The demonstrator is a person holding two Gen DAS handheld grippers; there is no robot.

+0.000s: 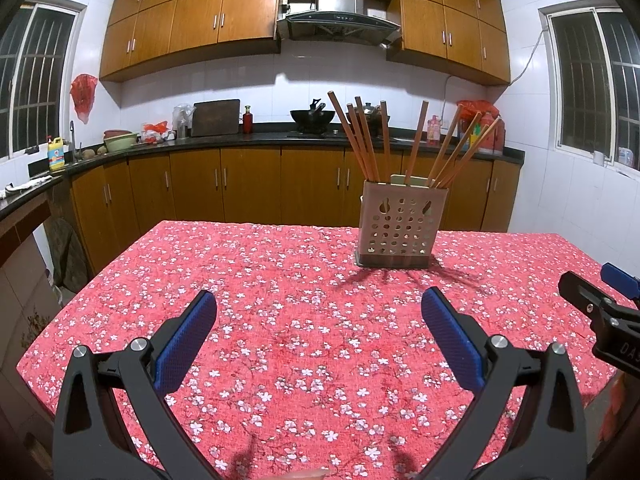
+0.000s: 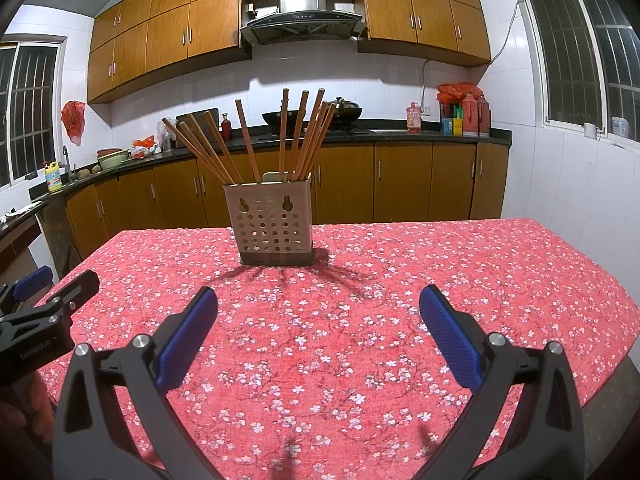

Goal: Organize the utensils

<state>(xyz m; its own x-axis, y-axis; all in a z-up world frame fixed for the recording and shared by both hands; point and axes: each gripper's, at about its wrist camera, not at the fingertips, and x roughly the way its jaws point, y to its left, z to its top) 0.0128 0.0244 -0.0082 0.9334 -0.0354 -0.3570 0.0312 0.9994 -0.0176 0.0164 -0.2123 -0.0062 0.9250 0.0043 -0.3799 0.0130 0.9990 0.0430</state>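
Note:
A beige perforated utensil holder (image 1: pixel 401 226) (image 2: pixel 273 224) stands upright on the red floral tablecloth (image 1: pixel 280 320) (image 2: pixel 360 300), towards the far side. Several brown wooden chopsticks (image 1: pixel 362 140) (image 2: pixel 298 136) stick out of its top, fanned apart. My left gripper (image 1: pixel 320 304) hovers open over the near part of the table, nothing between its blue pads. My right gripper (image 2: pixel 318 300) is open too and holds nothing. Each gripper shows at the edge of the other's view: the right one (image 1: pixel 600 304) at the right, the left one (image 2: pixel 44 304) at the left.
Behind the table runs a dark kitchen counter (image 1: pixel 224 142) with wooden cabinets, a wok (image 1: pixel 312 117), a cutting board (image 1: pixel 215 118), bottles and red bags. The table's edges fall away at left (image 1: pixel 60 312) and right (image 2: pixel 624 300).

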